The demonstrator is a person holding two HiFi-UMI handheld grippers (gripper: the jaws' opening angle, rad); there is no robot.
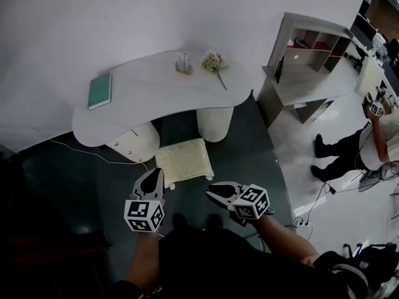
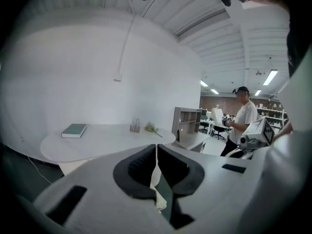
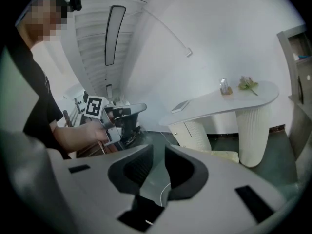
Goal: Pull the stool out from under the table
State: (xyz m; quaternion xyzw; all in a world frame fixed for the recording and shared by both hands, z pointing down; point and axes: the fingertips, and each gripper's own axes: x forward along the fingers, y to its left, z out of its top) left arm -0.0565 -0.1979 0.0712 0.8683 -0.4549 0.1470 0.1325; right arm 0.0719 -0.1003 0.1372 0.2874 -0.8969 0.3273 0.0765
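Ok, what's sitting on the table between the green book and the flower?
A small holder of upright tubes, close beside the flower; the table from it to the book is bare. The head view shows this best.

Left gripper (image 1: 151,178) is pointing toward 12 o'clock, jaws meeting; right gripper (image 1: 215,193) is pointing toward 10 o'clock, jaws sitting slightly apart.

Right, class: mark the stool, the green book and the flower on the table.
stool (image 1: 182,161): head view, middle of its cream seat.
green book (image 1: 100,91): head view, centre of its cover.
flower (image 1: 213,61): head view, on its blossom.
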